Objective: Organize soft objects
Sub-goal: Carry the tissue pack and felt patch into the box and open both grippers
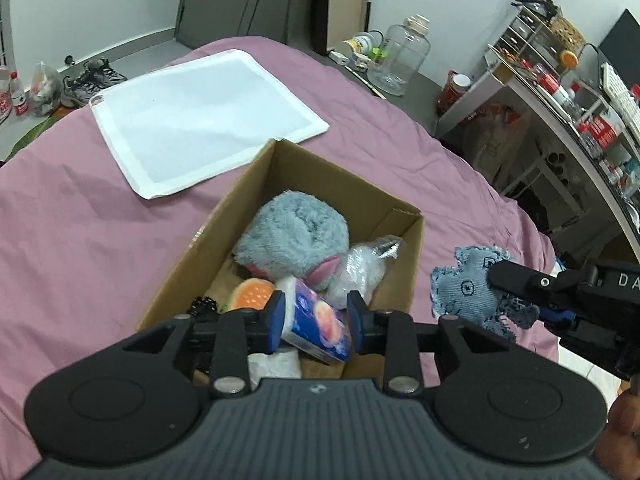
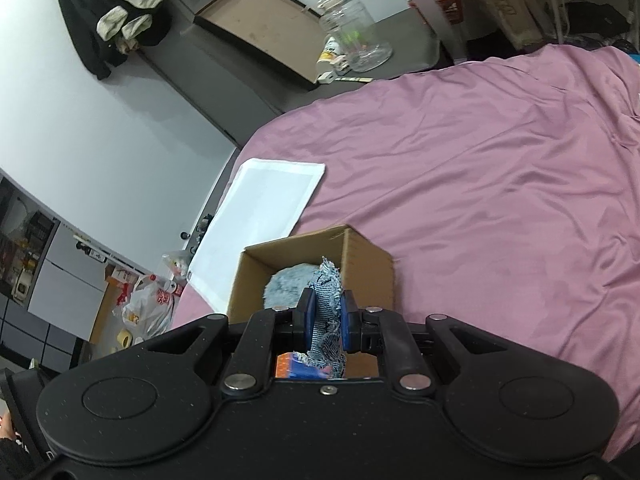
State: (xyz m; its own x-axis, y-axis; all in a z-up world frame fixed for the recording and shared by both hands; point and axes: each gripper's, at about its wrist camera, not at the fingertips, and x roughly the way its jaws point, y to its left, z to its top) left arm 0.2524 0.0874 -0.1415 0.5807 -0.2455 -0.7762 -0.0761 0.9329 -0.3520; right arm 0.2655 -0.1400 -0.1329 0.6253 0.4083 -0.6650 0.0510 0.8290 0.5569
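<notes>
An open cardboard box point(image 1: 320, 178) sits on the pink bedspread point(image 1: 80, 240). Inside it lie a grey plush toy point(image 1: 292, 236), a clear plastic-wrapped bundle point(image 1: 360, 268) and an orange foam bun point(image 1: 252, 294). My left gripper point(image 1: 316, 316) hovers over the box's near end, shut on a blue tissue pack point(image 1: 316, 328) that is tilted between its pads. Just right of the box, my right gripper point(image 1: 496, 276) is shut on a frayed denim toy point(image 1: 464, 288). In the right wrist view the denim toy point(image 2: 324, 304) stands pinched in the right gripper point(image 2: 325, 312) above the box point(image 2: 368, 264).
A flat white cloth point(image 1: 200, 116) lies on the bed beyond the box. A big glass jar point(image 1: 400, 60) stands on a grey surface at the bed's far side. Cluttered shelves point(image 1: 560, 80) are at the right, with shoes and bottles point(image 1: 80, 84) on the floor at the left.
</notes>
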